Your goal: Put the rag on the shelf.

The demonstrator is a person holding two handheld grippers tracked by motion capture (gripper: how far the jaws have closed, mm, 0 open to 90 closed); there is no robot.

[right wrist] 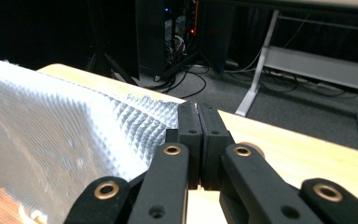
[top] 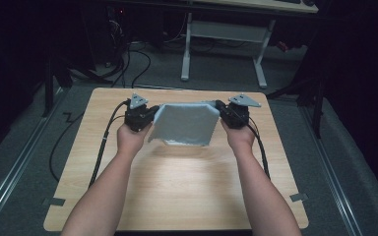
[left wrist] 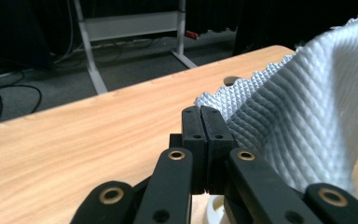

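1. Work surface: a light wooden table [top: 177,187] with rounded corners stands on a grey floor. Behind it is a white-legged desk frame [top: 221,44].
2. Item in hand: a pale grey-blue waffle-textured cloth [top: 186,124] is stretched between the two tools above the far half of the table. Its upper edge runs roughly level from tool to tool. The rest hangs downward toward the person, and the lower edge lies at or just above the tabletop; contact cannot be confirmed.
3. Left gripper [top: 150,115]: held in the person's left hand [top: 130,137], it sits at the cloth's upper left corner. In the left gripper view the jaws are pressed together and the cloth [left wrist: 303,121] emerges from their right side, so the corner is pinched.
4. Right gripper [top: 222,112]: held in the person's right hand [top: 239,137], it sits at the cloth's upper right corner. In the right gripper view the jaws are likewise pressed together, with the cloth [right wrist: 51,130] running off to the left from the pinch.
5. Cables: a black cable [top: 103,142] trails from the left tool across the table toward the near edge; a second cable [top: 263,152] runs down beside the right forearm.
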